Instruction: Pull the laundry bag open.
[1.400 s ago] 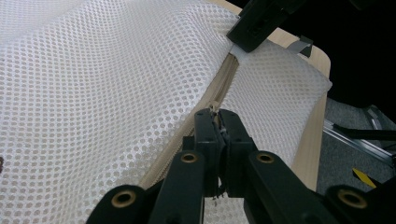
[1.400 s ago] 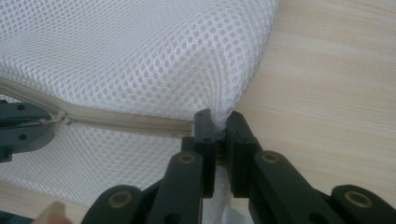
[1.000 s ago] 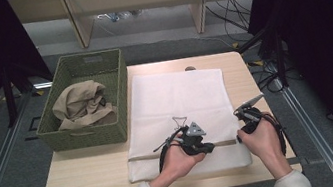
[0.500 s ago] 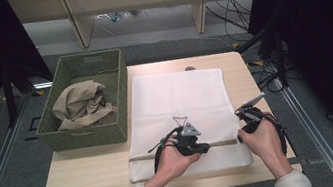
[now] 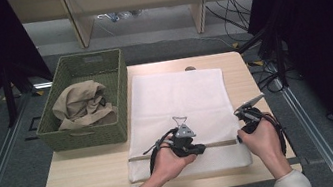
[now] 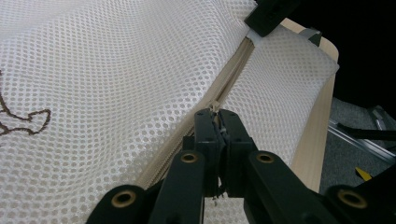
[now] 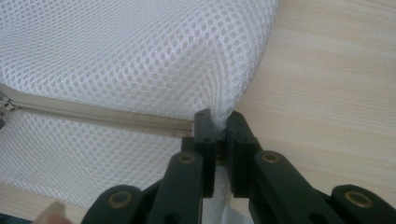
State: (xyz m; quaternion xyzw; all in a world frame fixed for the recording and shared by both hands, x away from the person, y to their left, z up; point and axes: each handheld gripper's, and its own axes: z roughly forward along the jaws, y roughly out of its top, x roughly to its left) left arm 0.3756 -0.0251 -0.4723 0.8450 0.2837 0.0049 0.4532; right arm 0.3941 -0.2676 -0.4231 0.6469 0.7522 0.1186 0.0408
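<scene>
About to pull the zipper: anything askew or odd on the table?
Nothing stands out. The mesh bag lies flat and square on the table; the left gripper pinches the zipper pull, the right gripper the bag's edge.

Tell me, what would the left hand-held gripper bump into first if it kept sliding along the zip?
Probably the right hand-held gripper, which pinches the mesh bag at the zip's far end.

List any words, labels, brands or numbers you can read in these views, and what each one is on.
None can be read.
The white mesh bag carries a dark outline emblem, a drawn shape, not lettering.
The green basket, the beige cloth in it and the table show no print.
The left gripper and right gripper bear no markings.
</scene>
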